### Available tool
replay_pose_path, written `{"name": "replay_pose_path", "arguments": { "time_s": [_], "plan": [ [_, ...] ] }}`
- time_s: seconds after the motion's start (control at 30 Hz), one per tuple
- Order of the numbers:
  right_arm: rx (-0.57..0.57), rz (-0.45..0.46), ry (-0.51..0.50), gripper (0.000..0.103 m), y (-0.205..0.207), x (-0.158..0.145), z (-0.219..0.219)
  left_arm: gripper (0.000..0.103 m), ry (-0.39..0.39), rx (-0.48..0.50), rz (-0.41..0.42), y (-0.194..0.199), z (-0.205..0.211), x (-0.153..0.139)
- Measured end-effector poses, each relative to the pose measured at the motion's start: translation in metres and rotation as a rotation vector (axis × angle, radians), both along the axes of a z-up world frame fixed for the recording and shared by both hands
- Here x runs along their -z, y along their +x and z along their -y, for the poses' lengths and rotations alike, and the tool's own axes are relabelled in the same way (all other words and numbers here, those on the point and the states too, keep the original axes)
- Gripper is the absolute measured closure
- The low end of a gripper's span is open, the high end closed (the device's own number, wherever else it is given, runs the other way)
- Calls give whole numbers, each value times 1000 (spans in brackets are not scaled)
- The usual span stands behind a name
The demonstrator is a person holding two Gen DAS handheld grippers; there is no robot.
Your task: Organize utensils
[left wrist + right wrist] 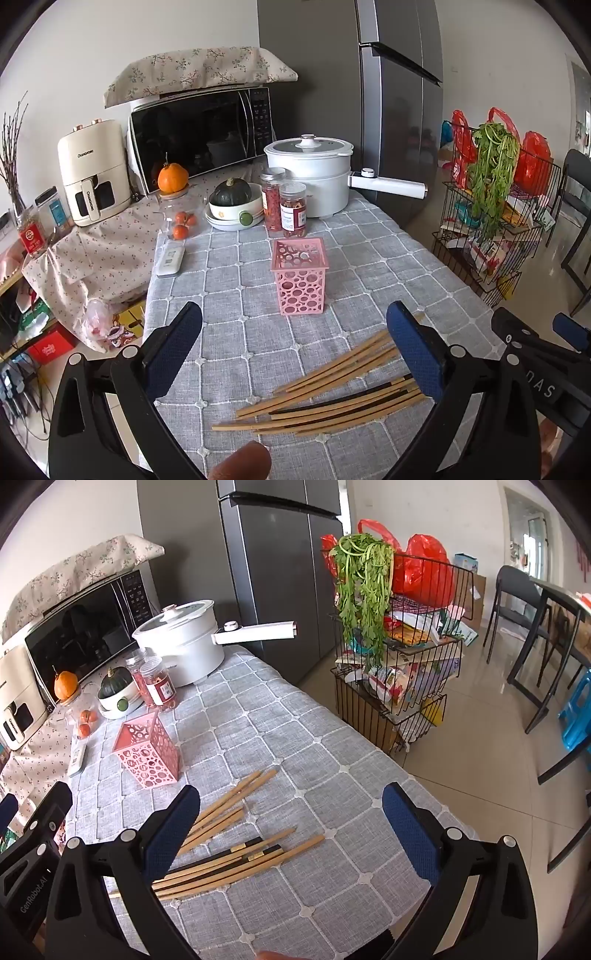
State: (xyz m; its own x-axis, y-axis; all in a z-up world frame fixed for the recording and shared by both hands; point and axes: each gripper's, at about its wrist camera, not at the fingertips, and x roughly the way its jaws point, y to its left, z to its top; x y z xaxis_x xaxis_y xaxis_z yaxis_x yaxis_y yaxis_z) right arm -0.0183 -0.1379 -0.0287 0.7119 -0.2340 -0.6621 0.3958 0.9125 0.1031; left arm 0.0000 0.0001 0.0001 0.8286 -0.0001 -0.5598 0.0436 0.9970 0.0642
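Several wooden chopsticks (332, 391), some with black ends, lie fanned out on the grey checked tablecloth; they also show in the right wrist view (236, 853). A pink perforated holder (300, 280) stands upright and empty beyond them, seen in the right wrist view (147, 753) at the left. My left gripper (295, 343) is open and empty, above the cloth, with the chopsticks under its right finger. My right gripper (291, 827) is open and empty, above the chopsticks' thick ends.
A white pot (310, 173), two red-filled jars (284, 206), a bowl holding a squash (232, 206), small oranges (181, 225) and a remote (170, 260) stand at the back. A microwave (199, 136) and fridge (388, 92) are behind. A wire rack (399, 664) stands off the table's right edge.
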Motion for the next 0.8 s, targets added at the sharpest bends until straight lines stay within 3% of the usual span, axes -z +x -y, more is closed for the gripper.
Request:
{"name": "replay_pose_path", "arguments": {
  "time_s": [0.8],
  "plan": [
    [-1,-5,-4,7,0,2,0,7,2,-3,-12,1,-4,4]
  ]
}}
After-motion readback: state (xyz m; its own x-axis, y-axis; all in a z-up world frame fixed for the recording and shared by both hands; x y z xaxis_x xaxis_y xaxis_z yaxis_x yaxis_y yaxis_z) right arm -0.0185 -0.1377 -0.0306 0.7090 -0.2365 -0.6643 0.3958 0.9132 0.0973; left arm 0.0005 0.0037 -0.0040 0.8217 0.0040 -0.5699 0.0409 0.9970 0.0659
